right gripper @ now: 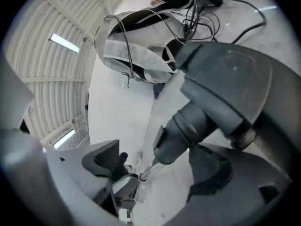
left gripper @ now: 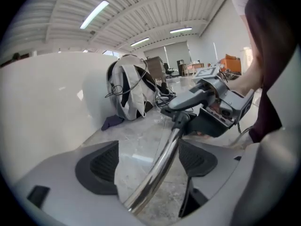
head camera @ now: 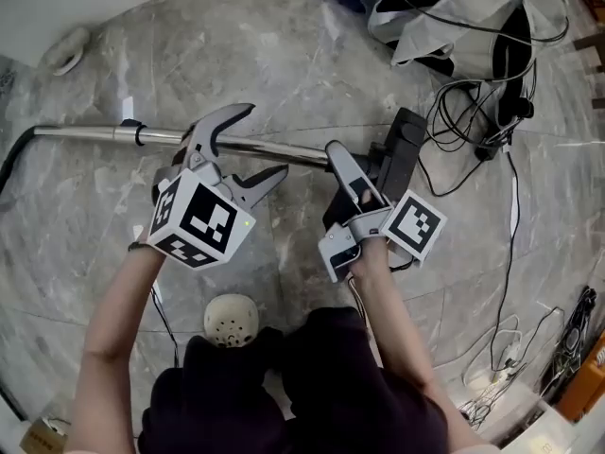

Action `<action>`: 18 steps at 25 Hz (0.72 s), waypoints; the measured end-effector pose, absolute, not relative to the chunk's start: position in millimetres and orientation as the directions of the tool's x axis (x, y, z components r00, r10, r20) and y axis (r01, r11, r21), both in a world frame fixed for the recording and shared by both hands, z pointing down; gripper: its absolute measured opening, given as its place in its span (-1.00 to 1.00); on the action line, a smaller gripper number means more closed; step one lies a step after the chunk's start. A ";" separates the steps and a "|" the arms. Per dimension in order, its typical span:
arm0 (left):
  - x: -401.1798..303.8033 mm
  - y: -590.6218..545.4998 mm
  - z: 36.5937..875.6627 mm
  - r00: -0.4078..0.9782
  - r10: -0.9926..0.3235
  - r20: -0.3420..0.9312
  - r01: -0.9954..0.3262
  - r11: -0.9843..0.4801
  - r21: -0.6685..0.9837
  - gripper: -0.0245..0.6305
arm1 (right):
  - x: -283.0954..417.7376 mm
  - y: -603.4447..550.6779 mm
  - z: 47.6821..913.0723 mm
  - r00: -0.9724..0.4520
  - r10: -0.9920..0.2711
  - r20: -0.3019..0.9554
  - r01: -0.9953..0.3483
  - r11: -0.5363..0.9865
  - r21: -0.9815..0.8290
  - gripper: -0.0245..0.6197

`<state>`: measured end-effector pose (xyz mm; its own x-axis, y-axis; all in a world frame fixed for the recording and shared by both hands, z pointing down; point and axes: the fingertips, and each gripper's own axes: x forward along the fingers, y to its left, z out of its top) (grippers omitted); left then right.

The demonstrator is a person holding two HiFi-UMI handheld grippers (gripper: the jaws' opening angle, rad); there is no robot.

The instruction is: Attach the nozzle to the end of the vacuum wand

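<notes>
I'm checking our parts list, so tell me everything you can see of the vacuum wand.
The vacuum wand is a slim, straight, shiny chrome-looking tube stretched across the marble floor. A dark collar rings it toward the head view's left, where a black hose leaves it. Its other end enters the dark nozzle. The left claw straddles it, open, pads clear of the metal.

Open floor (head camera: pixel 284 55) beyond the wand (head camera: pixel 85 132), tangled cables (head camera: pixel 487 148) and grey bag (head camera: pixel 444 12) crowding the right
</notes>
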<state>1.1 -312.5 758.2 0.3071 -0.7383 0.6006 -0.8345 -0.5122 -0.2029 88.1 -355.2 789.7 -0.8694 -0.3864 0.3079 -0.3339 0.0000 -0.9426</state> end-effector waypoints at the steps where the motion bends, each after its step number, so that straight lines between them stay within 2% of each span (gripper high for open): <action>1: 0.2 -309.3 757.8 0.321 -0.739 0.592 -0.853 -0.498 -0.159 0.25 | 96.1 -346.7 798.1 -0.866 -0.380 0.326 -0.339 -0.035 -0.940 0.47; 4: 2.4 -299.3 758.8 0.344 -0.725 0.597 -0.880 -0.470 -0.063 0.25 | 122.6 -324.0 813.4 -0.846 -0.387 0.365 -0.333 -0.151 -0.931 0.48; 7: 3.9 -294.4 763.3 0.321 -0.727 0.607 -0.888 -0.454 -0.074 0.24 | 133.3 -316.9 804.5 -0.865 -0.364 0.347 -0.313 -0.149 -0.938 0.48; 9: 9.3 -292.0 762.8 0.344 -0.733 0.587 -0.892 -0.451 -0.040 0.24 | 128.8 -318.9 787.4 -0.883 -0.349 0.313 -0.319 -0.042 -0.947 0.48; 11: 12.5 -293.2 756.6 0.353 -0.757 0.550 -0.904 -0.427 -0.008 0.23 | 121.3 -322.2 764.0 -0.897 -0.345 0.277 -0.343 0.149 -0.927 0.48; 12: 12.1 -295.2 751.7 0.342 -0.776 0.531 -0.913 -0.408 -0.008 0.15 | 118.5 -324.2 753.0 -0.901 -0.349 0.259 -0.356 0.251 -0.900 0.48; 14: 8.3 -300.2 740.0 0.306 -0.816 0.491 -0.931 -0.365 -0.027 -0.28 | 114.6 -327.2 737.9 -0.908 -0.351 0.228 -0.368 0.410 -0.835 0.48; 16: 2.1 -305.1 729.3 0.274 -0.848 0.453 -0.946 -0.323 -0.033 -0.55 | 112.0 -332.9 730.0 -0.912 -0.352 0.210 -0.371 0.490 -0.789 0.46; 17: -1.9 -307.3 724.8 0.259 -0.861 0.437 -0.953 -0.302 -0.030 -0.70 | 112.8 -338.4 727.2 -0.907 -0.369 0.204 -0.380 0.503 -0.776 0.36; 18: -5.8 -309.3 720.9 0.246 -0.872 0.423 -0.958 -0.284 -0.028 -0.83 | 115.3 -345.5 725.0 -0.896 -0.396 0.199 -0.393 0.502 -0.770 -0.10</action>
<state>-5.8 -309.3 720.9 0.2462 -0.8718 0.4234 -0.9584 -0.2841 -0.0278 115.3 -345.5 725.0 -0.8962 -0.3965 0.1991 -0.3932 0.5018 -0.7704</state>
